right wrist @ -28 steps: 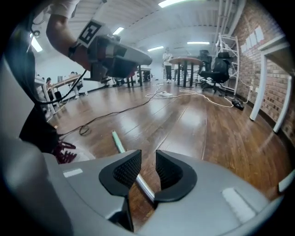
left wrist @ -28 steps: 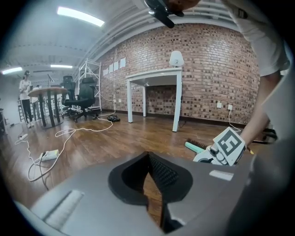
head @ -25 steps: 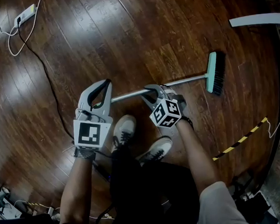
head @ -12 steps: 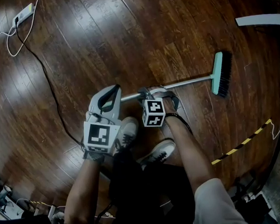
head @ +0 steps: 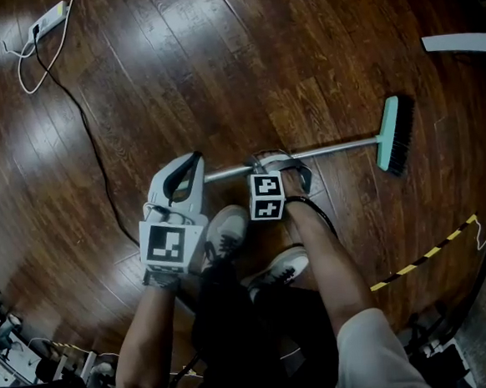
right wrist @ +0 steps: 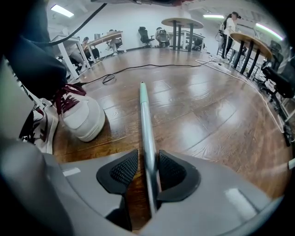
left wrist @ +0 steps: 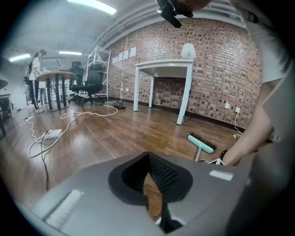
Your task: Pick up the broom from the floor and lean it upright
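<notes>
Both grippers have sunk toward the floor since the earlier frames, the right gripper further, and its jaws have just been opening. They now stand wide astride the broom handle, which runs between the pads without being pinched and sits closer to one pad than the other. The left gripper hovers just beside the handle's free end, clenched on nothing. The broom lies flat on the wood floor, with its teal head well apart from both grippers. Because the handle is off centre, closing could nudge the round tube so it rolls or skids on the glossy boards and the pads miss it. The likely grip point is far from the head, so in a lift that heavy end may sag, twist in the pads or swing. A white shoe stands near the handle and could be clipped. No container is in view, so nothing is held in one.
</notes>
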### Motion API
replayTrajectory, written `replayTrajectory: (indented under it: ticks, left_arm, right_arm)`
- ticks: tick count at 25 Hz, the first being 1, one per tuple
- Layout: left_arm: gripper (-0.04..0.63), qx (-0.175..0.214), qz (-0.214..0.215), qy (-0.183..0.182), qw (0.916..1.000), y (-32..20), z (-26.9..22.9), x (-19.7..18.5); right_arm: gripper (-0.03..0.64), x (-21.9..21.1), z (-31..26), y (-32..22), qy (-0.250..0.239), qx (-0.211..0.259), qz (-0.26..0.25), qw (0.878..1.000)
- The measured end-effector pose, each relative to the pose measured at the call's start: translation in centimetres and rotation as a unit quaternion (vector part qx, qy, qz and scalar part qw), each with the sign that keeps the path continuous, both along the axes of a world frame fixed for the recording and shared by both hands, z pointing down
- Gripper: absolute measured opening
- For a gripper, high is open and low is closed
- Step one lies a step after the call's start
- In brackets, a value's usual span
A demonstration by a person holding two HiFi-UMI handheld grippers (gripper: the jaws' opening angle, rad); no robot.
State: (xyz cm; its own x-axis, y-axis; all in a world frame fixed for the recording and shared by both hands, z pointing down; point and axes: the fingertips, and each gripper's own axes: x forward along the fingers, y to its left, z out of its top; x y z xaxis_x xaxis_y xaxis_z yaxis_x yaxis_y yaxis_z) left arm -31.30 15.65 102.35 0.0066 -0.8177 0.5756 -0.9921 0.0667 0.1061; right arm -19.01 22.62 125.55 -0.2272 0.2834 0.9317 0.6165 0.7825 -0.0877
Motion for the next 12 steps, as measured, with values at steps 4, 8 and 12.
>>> replayTrajectory:
  ticks: [4, 8, 12]
  left_arm:
    - [0.002, -0.003, -0.004, -0.009, 0.9999, 0.6, 0.2, -0.7]
    - [0.002, -0.009, -0.006, -0.004, 0.9999, 0.6, -0.1, -0.9]
    - [0.002, -0.014, -0.002, -0.008, 0.9999, 0.5, -0.9, -0.9]
  right_arm:
    - [0.103, 0.2, -0.1, 0.3, -0.007, 0.002, -0.004, 1.0]
    - [0.098, 0.4, -0.2, -0.1, -0.012, 0.007, -0.003, 1.0]
    - [0.097, 0.8, -1.2, -1.6, -0.022, 0.017, 0.022, 0.999]
